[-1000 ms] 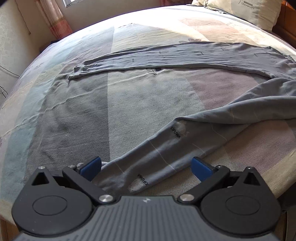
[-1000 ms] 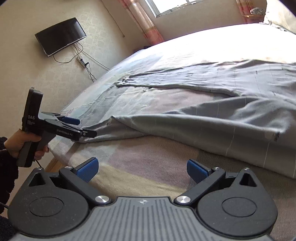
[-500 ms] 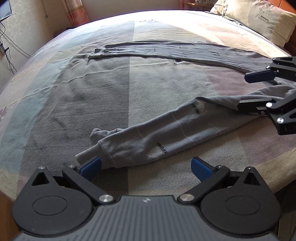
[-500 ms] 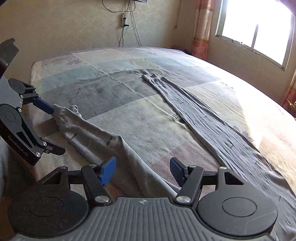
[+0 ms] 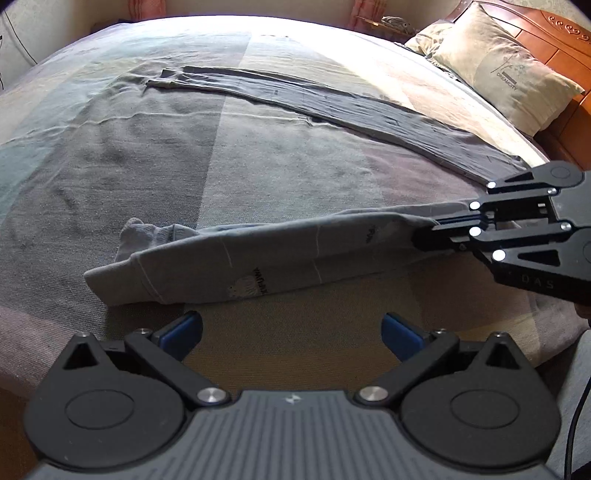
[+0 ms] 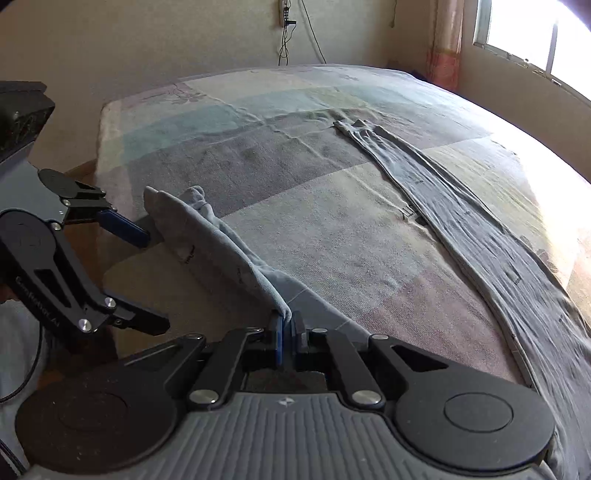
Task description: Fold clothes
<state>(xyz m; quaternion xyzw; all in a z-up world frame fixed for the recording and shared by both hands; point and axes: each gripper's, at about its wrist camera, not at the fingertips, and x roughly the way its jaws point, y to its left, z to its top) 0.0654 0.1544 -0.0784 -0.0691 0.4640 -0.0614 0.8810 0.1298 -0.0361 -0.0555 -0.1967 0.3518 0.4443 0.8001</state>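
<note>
Left wrist view: the left gripper [image 5: 291,328] sits at the bottom of the frame with its blue pads spread wide, nothing between them, hovering just short of the cuff end of a grey trouser leg [image 5: 236,266]. That leg runs across the middle of the frame toward the right edge, where the right gripper [image 5: 436,230] has its fingers pinched tight on the fabric. The other trouser leg [image 5: 369,110] lies flat in a long band across the upper part, on the patchwork bedspread [image 5: 258,166]. A pillow [image 5: 498,66] sits upper right.

Right wrist view: the right gripper [image 6: 286,332] at bottom centre is clamped on a fold of the grey trouser leg [image 6: 221,251], which stretches up and left. The left gripper [image 6: 142,280] is at the left edge, fingers apart, beside the cuff. A window [image 6: 535,33] is upper right.
</note>
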